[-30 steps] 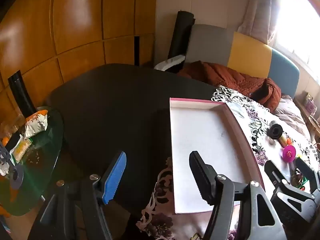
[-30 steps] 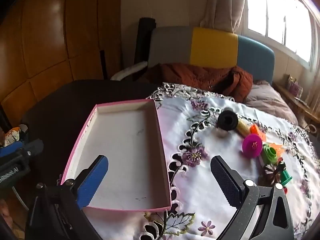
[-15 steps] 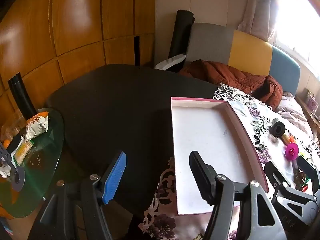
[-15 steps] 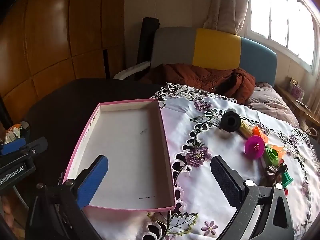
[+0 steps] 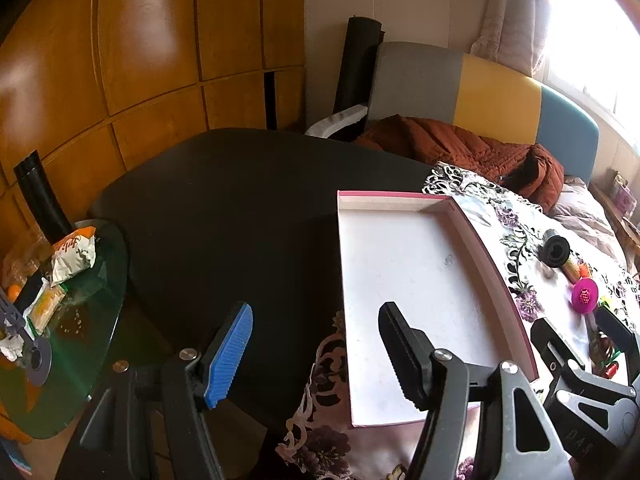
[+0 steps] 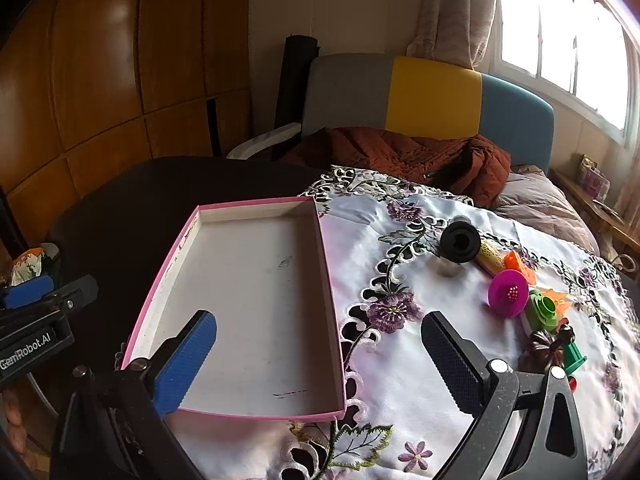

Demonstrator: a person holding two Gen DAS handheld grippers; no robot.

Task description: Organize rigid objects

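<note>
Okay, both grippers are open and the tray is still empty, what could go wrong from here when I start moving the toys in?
1. The toys lie bunched together beside the black cylinder, so the right gripper may knock neighbours while closing on one.
2. The cylinder lies on its side and could roll off the cloth.
3. The tray sits half on the cloth; a snagged cloth might drag it.

A home: sofa (image 6: 432,96), embroidered tablecloth (image 6: 420,360), curtains (image 6: 456,12).
</note>
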